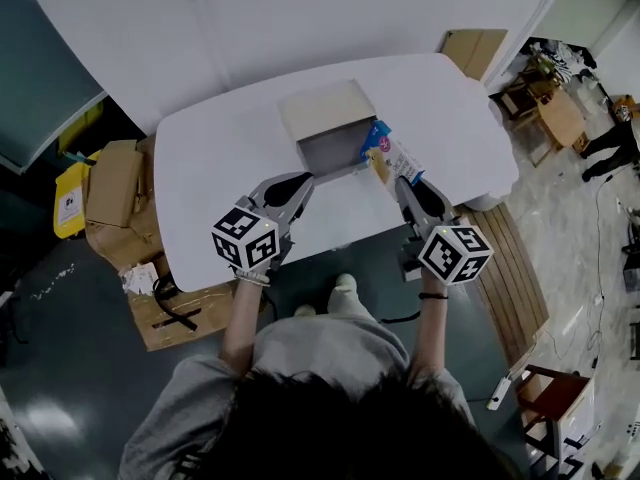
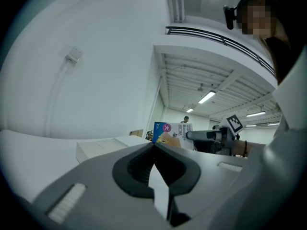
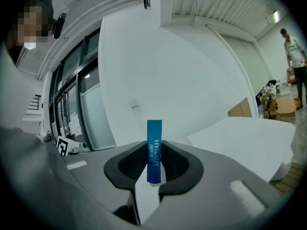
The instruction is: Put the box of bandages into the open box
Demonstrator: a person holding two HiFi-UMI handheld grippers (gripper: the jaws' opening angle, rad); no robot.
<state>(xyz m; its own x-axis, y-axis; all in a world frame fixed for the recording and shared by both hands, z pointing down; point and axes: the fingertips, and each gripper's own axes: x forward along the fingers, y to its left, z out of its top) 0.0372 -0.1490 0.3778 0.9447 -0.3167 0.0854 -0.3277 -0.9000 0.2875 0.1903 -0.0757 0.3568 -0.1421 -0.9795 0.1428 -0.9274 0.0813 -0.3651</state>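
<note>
at the far left, cardboard cartons sit on the floor beside the white table, partly cut off by its edge; what lies in them cannot be made out. the left gripper reaches over the table with its jaws together and nothing between them, its tips just short of the open box's near left corner. the open box stands mid-table; its inside is in grey shadow, so its contents cannot be told, and in the left gripper view only a low pale side of it shows.

the box of bandages is held off the table at the open box's near right corner, overlapping its right wall. its long axis runs from the jaws up and left toward the open box. its near end is hidden in the jaws, and its print is too small to read from above. the right gripper is clamped on it; in the right gripper view the box stands upright and edge-on, a narrow blue side reading "hynaut".
</note>
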